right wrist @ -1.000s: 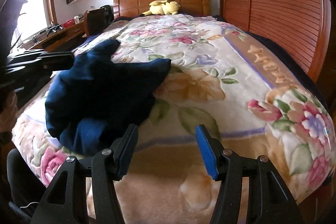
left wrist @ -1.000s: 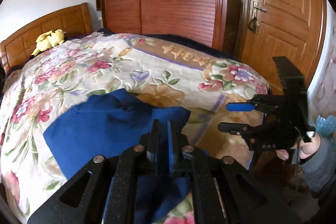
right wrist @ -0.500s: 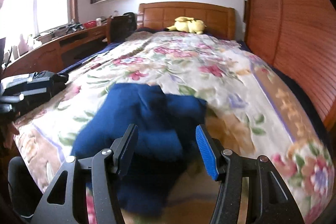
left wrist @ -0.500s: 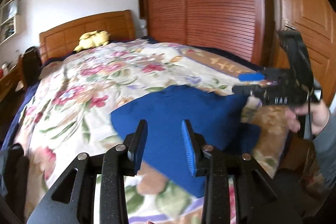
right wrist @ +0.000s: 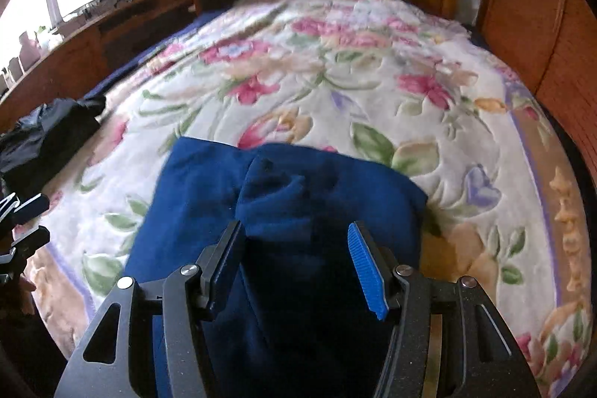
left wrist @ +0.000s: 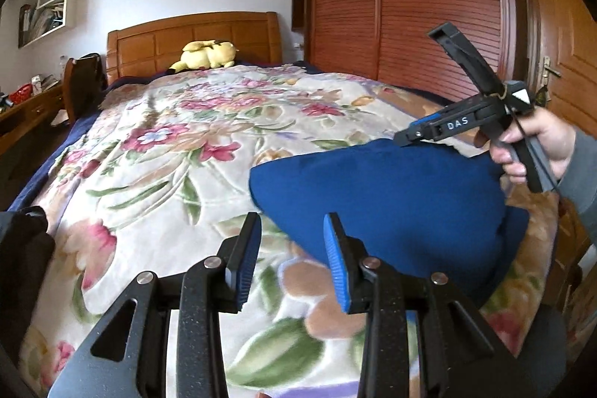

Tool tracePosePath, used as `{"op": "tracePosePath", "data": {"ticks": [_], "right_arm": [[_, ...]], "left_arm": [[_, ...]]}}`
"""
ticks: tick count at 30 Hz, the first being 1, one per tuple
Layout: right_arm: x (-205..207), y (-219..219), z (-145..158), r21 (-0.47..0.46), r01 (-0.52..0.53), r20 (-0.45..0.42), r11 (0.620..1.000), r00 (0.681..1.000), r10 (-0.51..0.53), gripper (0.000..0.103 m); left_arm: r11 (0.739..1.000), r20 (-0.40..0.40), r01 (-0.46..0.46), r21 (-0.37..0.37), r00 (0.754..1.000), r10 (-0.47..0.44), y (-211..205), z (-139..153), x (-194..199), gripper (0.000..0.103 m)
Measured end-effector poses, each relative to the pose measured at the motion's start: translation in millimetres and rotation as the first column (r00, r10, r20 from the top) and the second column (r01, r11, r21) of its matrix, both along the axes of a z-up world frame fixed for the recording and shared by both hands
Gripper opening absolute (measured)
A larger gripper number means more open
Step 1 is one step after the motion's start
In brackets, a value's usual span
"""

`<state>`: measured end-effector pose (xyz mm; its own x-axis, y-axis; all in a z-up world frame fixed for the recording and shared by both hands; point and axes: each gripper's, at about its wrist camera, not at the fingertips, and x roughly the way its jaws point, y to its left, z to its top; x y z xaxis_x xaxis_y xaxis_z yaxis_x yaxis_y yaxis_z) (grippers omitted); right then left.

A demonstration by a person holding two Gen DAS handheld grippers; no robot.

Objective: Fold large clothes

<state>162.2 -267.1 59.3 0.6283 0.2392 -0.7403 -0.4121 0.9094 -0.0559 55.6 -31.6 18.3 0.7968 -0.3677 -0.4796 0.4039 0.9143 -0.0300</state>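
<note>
A dark blue garment point(left wrist: 391, 204) lies bunched and folded over on the floral blanket point(left wrist: 168, 174) near the foot of the bed. My left gripper point(left wrist: 292, 226) stands open just left of the garment's near edge, with only blanket between its fingers. The right gripper point(left wrist: 410, 137), held by a hand point(left wrist: 533, 144), hovers above the garment's far side. In the right wrist view the right gripper point(right wrist: 297, 234) is open above the blue garment point(right wrist: 298, 181), and its pads do not press on the cloth. The left gripper point(right wrist: 26, 215) shows at the left edge there.
A yellow plush toy point(left wrist: 205, 55) lies at the wooden headboard point(left wrist: 194, 36). Black clothing point(right wrist: 48, 133) sits on the bed's left side. A wooden wardrobe point(left wrist: 410, 6) and a door point(left wrist: 559, 62) stand along the right; a desk point(right wrist: 93, 36) and a chair point(left wrist: 82, 81) stand along the left.
My left gripper opened, let go of the blue cloth and drew back to the garment's left. The right gripper swung in over the garment, which now rests on the blanket.
</note>
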Motion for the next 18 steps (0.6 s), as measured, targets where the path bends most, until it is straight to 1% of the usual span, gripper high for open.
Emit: {"op": "tracePosePath", "data": {"ticks": [2, 4, 5, 7, 14, 15, 16, 17, 18], "right_arm": [[12.8, 10.9, -7.2, -0.005, -0.029, -0.059, 1.000, 0.998, 0.029, 0.059], [24.0, 18.9, -16.1, -0.007, -0.060, -0.119, 0.998, 0.991, 0.059, 0.059], [28.6, 21.5, -16.7, -0.009, -0.069, -0.135, 0.998, 0.989, 0.067, 0.059], [36.3, 24.5, -21.6, -0.014, -0.069, -0.141, 0.998, 0.988, 0.066, 0.059], [34.3, 24.9, -29.1, -0.011, -0.056, -0.142, 0.998, 0.988, 0.053, 0.059], [33.0, 25.6, -29.7, -0.013, -0.056, -0.137, 0.998, 0.989, 0.054, 0.056], [28.3, 26.9, -29.3, -0.009, -0.068, -0.135, 0.998, 0.989, 0.067, 0.043], [20.8, 30.3, -29.4, -0.011, -0.086, -0.124, 0.996, 0.989, 0.084, 0.034], [13.1, 34.2, -26.6, -0.035, -0.099, -0.093, 0.995, 0.991, 0.095, 0.024]], "left_arm": [[1.000, -0.003, -0.006, 0.014, 1.000, 0.006, 3.2, -7.2, 1.8, 0.036], [1.000, -0.021, -0.003, 0.004, 1.000, 0.003, 6.7, -12.8, 5.5, 0.036], [1.000, -0.031, -0.003, -0.003, 1.000, 0.002, 8.5, -15.4, 6.3, 0.036], [1.000, -0.046, -0.007, -0.008, 0.999, 0.006, 11.1, -19.7, 8.8, 0.036], [1.000, -0.061, -0.019, -0.019, 0.998, 0.018, 17.6, -24.5, 11.2, 0.036], [1.000, -0.062, -0.021, -0.020, 0.998, 0.019, 17.7, -24.8, 11.0, 0.036], [1.000, -0.063, -0.022, -0.021, 0.998, 0.020, 18.4, -25.8, 11.6, 0.036], [1.000, -0.065, -0.022, -0.022, 0.998, 0.020, 19.0, -26.6, 11.6, 0.036], [1.000, -0.066, -0.021, -0.020, 0.998, 0.020, 19.2, -27.1, 11.3, 0.036]]}}
